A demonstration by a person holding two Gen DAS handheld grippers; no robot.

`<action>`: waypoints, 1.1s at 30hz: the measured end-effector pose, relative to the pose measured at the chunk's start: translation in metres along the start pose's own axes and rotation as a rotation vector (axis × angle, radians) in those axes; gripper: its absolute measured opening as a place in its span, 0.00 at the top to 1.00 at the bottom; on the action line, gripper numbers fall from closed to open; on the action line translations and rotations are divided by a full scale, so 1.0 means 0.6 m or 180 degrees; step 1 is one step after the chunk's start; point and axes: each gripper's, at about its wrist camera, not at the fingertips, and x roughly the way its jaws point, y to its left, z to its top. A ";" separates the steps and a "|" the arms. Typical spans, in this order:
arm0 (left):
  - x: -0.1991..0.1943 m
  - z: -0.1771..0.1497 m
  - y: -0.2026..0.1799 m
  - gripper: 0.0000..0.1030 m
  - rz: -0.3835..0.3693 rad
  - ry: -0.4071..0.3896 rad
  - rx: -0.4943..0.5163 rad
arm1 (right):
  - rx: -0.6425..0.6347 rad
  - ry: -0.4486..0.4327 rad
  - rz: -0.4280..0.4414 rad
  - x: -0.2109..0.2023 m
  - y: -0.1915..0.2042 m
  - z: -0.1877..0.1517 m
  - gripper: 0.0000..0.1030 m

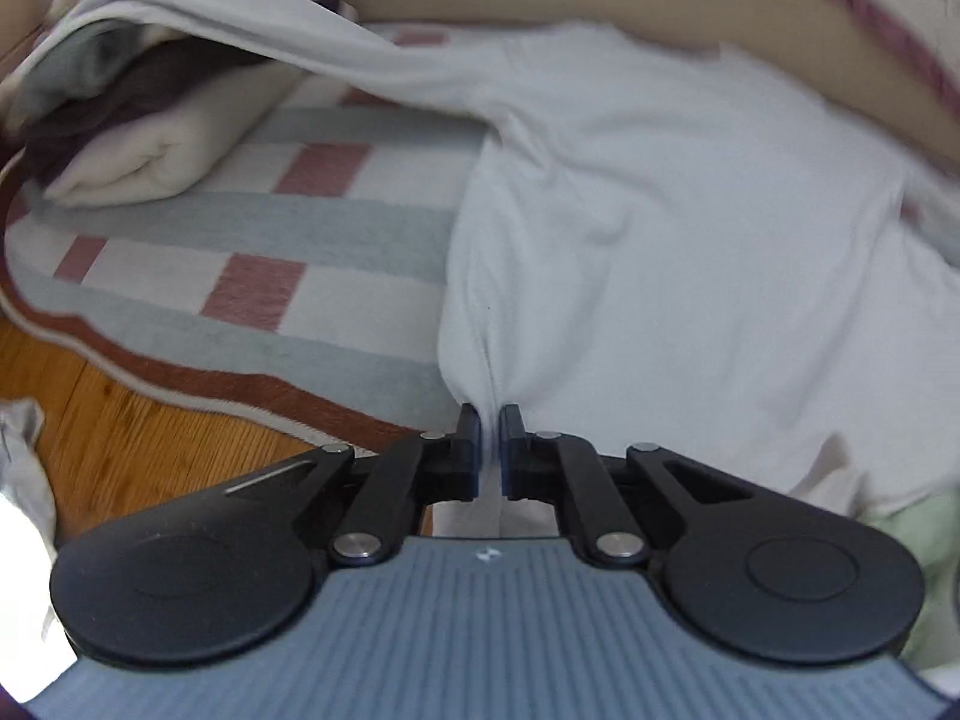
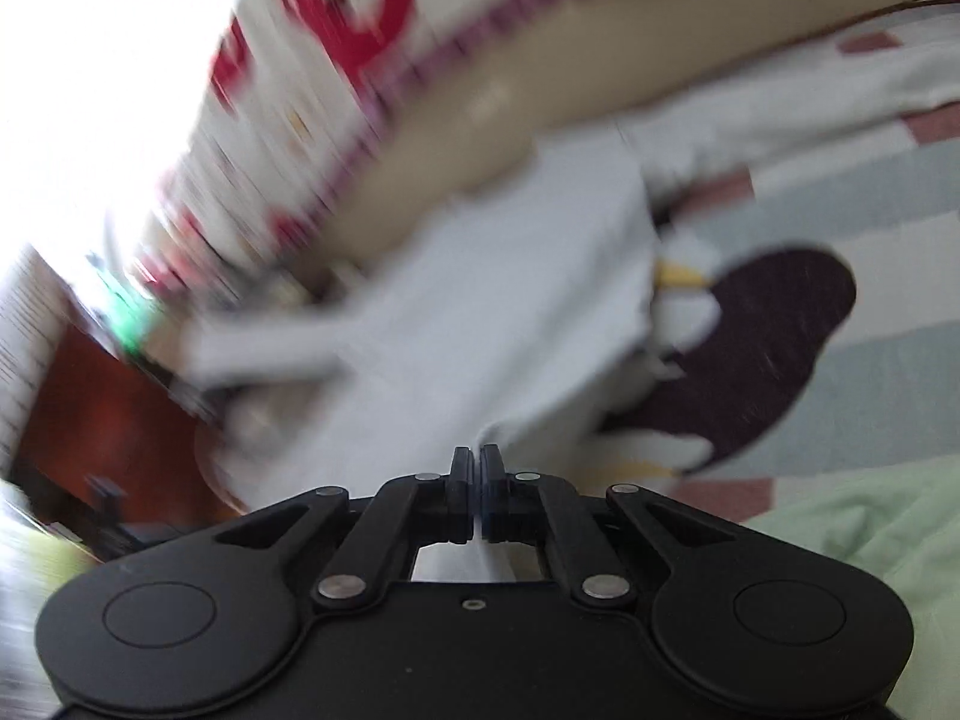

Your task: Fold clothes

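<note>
The pale white cotton garment is spread over a checked rug of grey, white and dusty-pink squares, with one long sleeve stretched toward 10 o'clock in the left wrist view. A bunched hem of that garment is clamped between the fingers of the left hand-held gripper, whose jaws are closed on the cloth. A folded cream fabric pile is seen at 9 o'clock, on the rug, and wooden floorboards at 8 o'clock. In the blurred right wrist view, the same garment is pinched by the right hand-held gripper, jaws pressed together on a fold. A dark maroon patch is seen at 3 o'clock, and pale green cloth at 4 o'clock.
</note>
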 end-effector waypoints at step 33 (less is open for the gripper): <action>0.044 -0.105 0.033 0.90 -0.0679 0.0817 -0.1016 | 0.0044 0.0333 -0.0968 0.014 -0.059 -0.070 0.71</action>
